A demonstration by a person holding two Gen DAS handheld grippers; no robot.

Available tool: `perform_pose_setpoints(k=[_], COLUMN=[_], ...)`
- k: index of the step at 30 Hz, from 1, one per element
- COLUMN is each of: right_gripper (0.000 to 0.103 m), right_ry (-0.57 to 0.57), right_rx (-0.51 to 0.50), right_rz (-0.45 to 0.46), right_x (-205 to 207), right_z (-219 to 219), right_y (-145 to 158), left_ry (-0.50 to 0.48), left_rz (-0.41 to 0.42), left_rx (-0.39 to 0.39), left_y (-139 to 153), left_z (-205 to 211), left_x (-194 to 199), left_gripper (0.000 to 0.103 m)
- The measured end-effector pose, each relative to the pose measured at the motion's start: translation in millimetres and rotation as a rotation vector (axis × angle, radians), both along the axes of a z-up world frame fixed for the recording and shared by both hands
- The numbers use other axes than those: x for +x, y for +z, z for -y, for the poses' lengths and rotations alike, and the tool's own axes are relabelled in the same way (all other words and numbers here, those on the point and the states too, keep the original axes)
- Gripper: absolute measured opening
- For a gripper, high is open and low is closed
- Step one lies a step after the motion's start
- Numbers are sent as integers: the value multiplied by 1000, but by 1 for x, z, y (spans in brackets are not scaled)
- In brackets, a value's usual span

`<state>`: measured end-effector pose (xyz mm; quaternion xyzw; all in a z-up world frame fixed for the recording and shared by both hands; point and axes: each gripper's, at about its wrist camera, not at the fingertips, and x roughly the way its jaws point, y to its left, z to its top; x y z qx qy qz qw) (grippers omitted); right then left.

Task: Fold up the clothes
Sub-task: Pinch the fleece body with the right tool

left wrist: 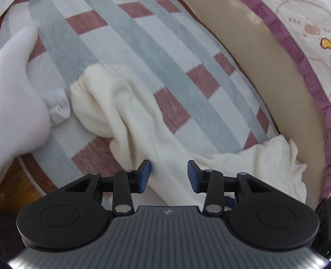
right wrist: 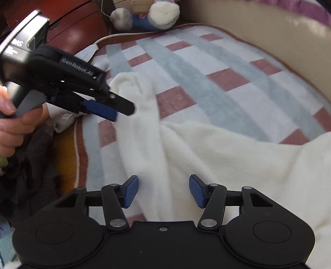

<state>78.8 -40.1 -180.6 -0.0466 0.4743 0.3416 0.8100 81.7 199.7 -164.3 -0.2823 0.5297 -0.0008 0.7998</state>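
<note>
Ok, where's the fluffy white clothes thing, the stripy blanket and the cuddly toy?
white garment (right wrist: 186, 144), right wrist view, its flat middle.
checked blanket (right wrist: 227, 78), right wrist view, a red square.
plush toy (right wrist: 163, 12), right wrist view, its white round part.

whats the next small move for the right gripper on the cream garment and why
Probably lower the right gripper and close on the cream fleece garment: its fingers stand open above the fabric, gripping nothing, and the garment lies rumpled on the checked blanket.

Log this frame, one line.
stage: fold in progress | left gripper: open over cream garment | right gripper: open above it | surface: checked blanket
</note>
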Motion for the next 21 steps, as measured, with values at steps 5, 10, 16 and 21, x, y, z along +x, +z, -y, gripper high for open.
perform_pose_setpoints(k=[5,10,16,21], right_gripper=[12,11,11,11], right_ry=[-14,59,168,234], right_rx=[28,73,41,-10], right_rz=[39,87,96,103], right_x=[-20,-43,-63,-79], right_z=[-7,-6,-10,-10], right_y=[-2,8,3,-5], left_ry=[-30,-40,-48,-2], left_rz=[-12,-33,-26,24], left_rx=[12,-5,85,245], left_y=[-1,-4,10,25], left_z=[10,12,22,34], left_x=[-1,0,6,-1], left_gripper=[39,39,44,72])
